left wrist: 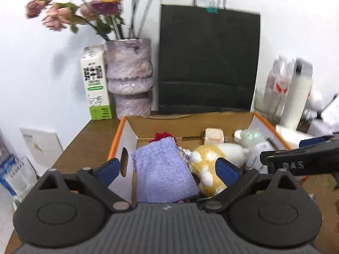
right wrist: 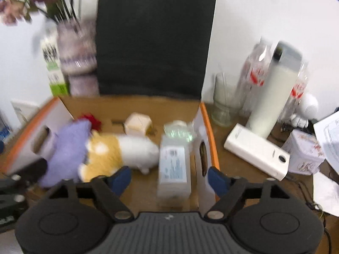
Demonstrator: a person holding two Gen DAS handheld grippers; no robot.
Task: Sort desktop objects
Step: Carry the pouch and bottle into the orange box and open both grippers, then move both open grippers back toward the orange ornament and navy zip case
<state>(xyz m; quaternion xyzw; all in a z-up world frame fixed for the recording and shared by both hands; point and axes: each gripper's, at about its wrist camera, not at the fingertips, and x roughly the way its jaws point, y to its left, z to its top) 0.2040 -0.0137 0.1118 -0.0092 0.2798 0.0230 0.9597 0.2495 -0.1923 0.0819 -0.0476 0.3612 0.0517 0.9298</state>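
A cardboard box with an orange rim stands on the brown desk. Inside lie a purple fabric pouch, a yellow-and-white plush toy, a red item, a pale wooden block and a clear flat packet. My left gripper hangs open over the pouch, its pads not touching it. My right gripper is open over the packet and the box's right wall, pads clear of both. The right gripper's side shows in the left wrist view.
Behind the box stand a black paper bag, a purple vase of dried flowers and a milk carton. Right of the box are a glass, a white bottle, a white power bank, a tin and papers.
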